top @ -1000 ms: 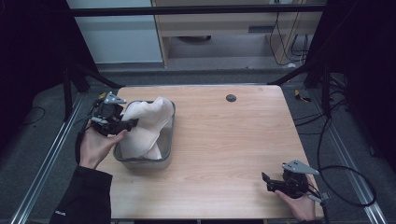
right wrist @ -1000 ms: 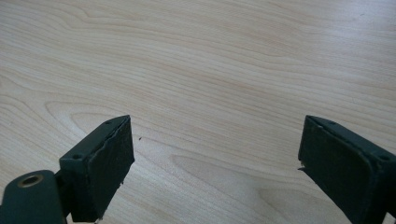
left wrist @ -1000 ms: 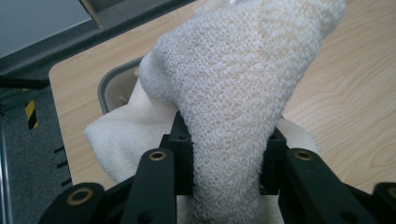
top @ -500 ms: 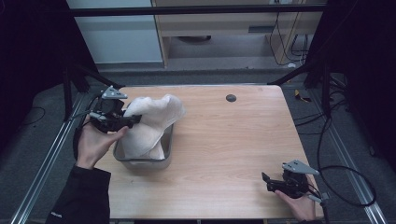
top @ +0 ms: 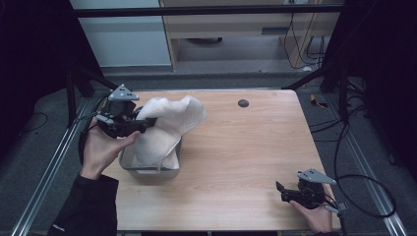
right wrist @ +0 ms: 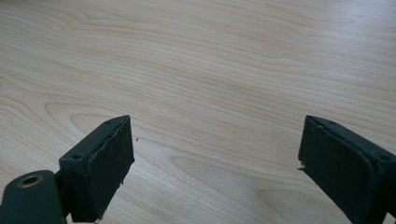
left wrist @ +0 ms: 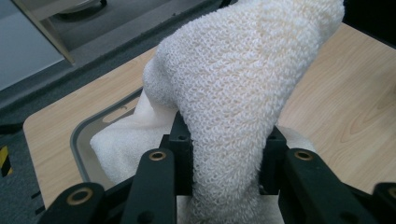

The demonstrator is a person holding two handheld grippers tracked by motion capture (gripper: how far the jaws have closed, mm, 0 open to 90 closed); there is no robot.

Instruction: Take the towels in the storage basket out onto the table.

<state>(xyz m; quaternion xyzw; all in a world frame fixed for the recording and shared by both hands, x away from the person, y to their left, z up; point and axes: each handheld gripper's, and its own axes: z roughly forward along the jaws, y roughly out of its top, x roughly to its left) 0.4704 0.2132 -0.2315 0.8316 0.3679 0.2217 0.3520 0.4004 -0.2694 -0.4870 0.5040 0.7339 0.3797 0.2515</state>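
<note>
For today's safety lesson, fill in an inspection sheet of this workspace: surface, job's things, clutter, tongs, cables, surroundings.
Surface: wooden table, bare at the right.
Job's things: white towel lifted partly out of a grey bin.
Clutter: small dark disc near the far edge.
Tongs: left tongs shut on the towel; right tongs open, low over bare wood.
Cables: black cable trailing right of the table.
Surroundings: grey floor, metal frame rails, cabinet behind.
</note>
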